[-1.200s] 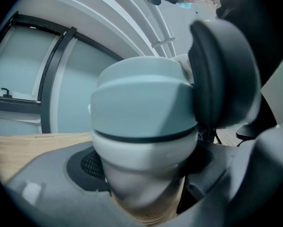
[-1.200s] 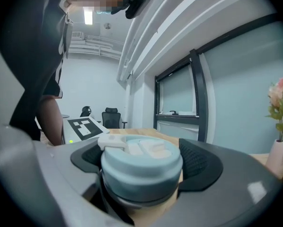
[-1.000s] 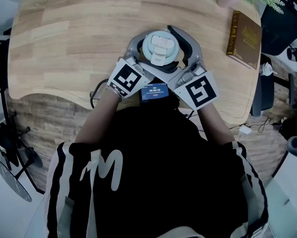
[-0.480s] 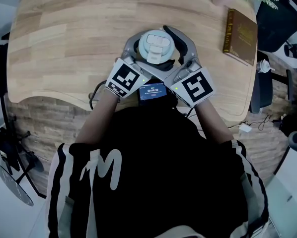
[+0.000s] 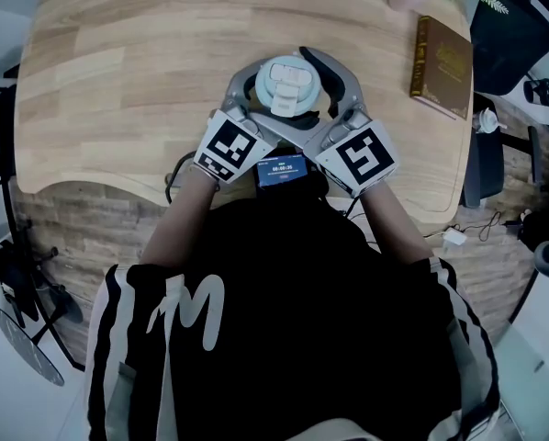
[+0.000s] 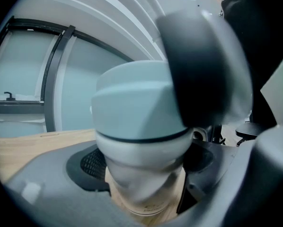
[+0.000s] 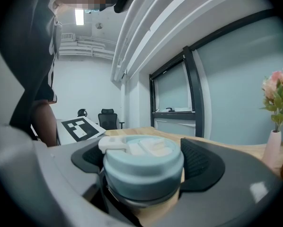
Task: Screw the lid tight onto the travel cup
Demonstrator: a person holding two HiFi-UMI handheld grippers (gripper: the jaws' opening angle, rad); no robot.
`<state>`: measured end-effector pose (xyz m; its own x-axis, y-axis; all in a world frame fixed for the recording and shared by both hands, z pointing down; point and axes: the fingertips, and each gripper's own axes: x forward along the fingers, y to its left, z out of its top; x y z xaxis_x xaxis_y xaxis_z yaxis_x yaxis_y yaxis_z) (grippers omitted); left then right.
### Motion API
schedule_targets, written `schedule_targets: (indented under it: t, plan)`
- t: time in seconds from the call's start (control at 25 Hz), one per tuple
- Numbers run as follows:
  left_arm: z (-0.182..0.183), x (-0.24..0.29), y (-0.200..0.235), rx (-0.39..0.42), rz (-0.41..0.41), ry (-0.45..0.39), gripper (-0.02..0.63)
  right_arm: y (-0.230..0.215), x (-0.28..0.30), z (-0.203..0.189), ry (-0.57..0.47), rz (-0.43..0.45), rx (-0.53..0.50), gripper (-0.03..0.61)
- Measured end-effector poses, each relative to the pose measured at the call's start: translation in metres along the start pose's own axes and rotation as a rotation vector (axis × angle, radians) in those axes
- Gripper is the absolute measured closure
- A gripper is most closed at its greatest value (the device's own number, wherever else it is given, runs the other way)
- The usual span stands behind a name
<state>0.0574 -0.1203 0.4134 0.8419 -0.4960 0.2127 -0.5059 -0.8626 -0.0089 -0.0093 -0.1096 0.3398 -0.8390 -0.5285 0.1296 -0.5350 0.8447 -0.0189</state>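
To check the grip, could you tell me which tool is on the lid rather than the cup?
The right tool: its pads flank the blue lid, whereas the left tool holds the cup below the lid.

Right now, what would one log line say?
left gripper: shut on travel cup | right gripper: shut on lid | travel cup: upright on table
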Motion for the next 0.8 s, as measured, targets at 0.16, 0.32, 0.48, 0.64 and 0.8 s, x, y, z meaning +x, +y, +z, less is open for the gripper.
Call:
schedule_targets:
  t: [0.16,0.32,0.48,0.64,0.8]
  plan:
    - [-0.002,-0.007,0.001,-0.014,0.009,0.001,0.16,0.001,0.0,0.002,-0.004,0.003,0.01,0.121]
    - [-0.005,-0.013,0.003,-0.011,0.029,0.008,0.16,-0.002,-0.004,-0.007,0.011,0.006,-0.019,0.121]
    - [-0.004,-0.021,0.005,-0.014,0.045,0.002,0.16,-0.002,-0.005,0.001,-0.019,0.009,-0.007,0.12]
    - [0.0,-0.031,0.006,-0.014,0.065,-0.009,0.16,-0.001,-0.01,0.009,-0.037,0.004,-0.019,0.12]
    - [0.004,-0.045,0.009,-0.012,0.096,-0.016,0.16,0.0,-0.014,0.018,-0.067,0.003,-0.024,0.12]
